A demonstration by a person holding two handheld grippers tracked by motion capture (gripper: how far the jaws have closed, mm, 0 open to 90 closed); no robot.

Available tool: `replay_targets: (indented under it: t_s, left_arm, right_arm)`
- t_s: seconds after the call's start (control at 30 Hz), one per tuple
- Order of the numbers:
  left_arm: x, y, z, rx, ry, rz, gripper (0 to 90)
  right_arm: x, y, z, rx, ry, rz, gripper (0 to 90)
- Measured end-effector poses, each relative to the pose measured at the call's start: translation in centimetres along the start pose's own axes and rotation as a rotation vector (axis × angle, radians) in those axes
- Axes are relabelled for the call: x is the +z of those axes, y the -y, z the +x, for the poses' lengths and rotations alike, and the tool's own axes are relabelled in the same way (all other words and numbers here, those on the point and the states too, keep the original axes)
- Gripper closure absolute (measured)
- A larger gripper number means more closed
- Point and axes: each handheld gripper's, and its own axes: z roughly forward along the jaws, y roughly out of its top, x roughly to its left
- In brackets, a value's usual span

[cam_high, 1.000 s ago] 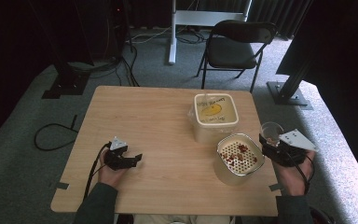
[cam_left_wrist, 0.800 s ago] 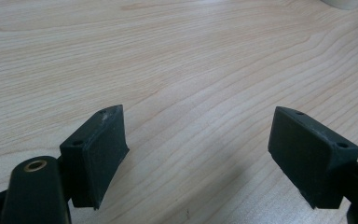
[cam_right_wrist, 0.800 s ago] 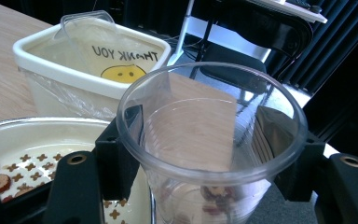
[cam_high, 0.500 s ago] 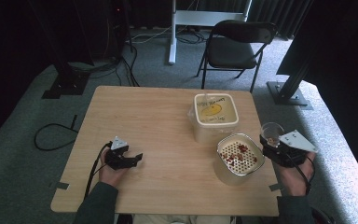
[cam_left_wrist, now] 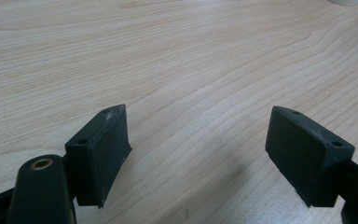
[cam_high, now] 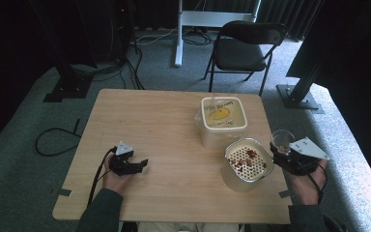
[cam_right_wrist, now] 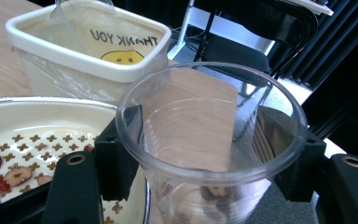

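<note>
- The light wooden rectangular table [cam_high: 174,125] stands on grey carpet, w/ a black folding chair [cam_high: 245,48] behind its far edge.
- The left gripper [cam_high: 136,166] rests low on the near-left part of the table, held by the person's left hand [cam_high: 113,176]. In the left gripper view its two black jaws are spread wide apart, w/ only bare wood between them, and they hold nothing.
- The right gripper [cam_high: 281,151] is at the right edge of the table, held by the person's right hand [cam_high: 309,181]. Its jaws are pinching a clear plastic cup [cam_right_wrist: 209,140], one jaw on each side of the cup wall.
- The cup is upright. At its bottom are a few dark red pieces, approx. the same kind as in the bowl, but too blurred to tell more.
- Just beside the cup, on its left, is a round cream bowl w/ a perforated insert [cam_high: 248,162], and red dried fruit slices [cam_right_wrist: 7,175] lie on the insert.
- Behind the bowl stands a square cream container lined w/ a plastic bag [cam_high: 223,118]. The bag shows a yellow smiley face and the words "THANK YOU".
</note>
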Motion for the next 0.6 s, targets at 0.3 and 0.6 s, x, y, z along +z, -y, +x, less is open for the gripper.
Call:
replay_targets:
  t_s: [0.3,0.6]
  left_arm:
    - [-0.05,0.07,-0.18,0.008,-0.003,0.005,22.1]
    - [0.06,0.00,-0.11,0.004,-0.005,0.008,22.1]
  right_arm:
    - [0.12,0.16,0.03,-0.063,0.018,0.008,33.5]
    - [0.11,-0.07,0.56,-0.241,0.059,0.056,33.5]
